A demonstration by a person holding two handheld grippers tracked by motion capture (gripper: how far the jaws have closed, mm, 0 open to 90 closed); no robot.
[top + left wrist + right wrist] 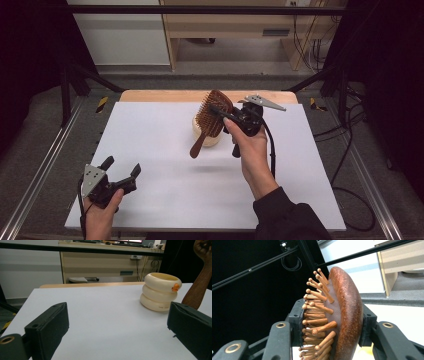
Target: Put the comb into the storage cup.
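Observation:
A brown wooden hairbrush (212,117) with wooden pins hangs above the middle of the white table (165,165), handle pointing down and toward me. My right gripper (225,114) is shut on the brush head (344,315), one jaw on the pin side and one on the smooth back. Just behind the brush stands a cream ringed cup (160,291) with a small orange mark (175,287) on its rim; the high view shows that cup (212,140) partly hidden by the brush. My left gripper (121,169) rests open at the table's near left, nothing between its jaws.
A wooden strip (150,96) runs along the table's far edge. Beyond it stand a light wood desk (225,30) and a white cabinet (120,40). Metal rails (40,175) flank the table, and black cables (350,150) lie on the floor at the right.

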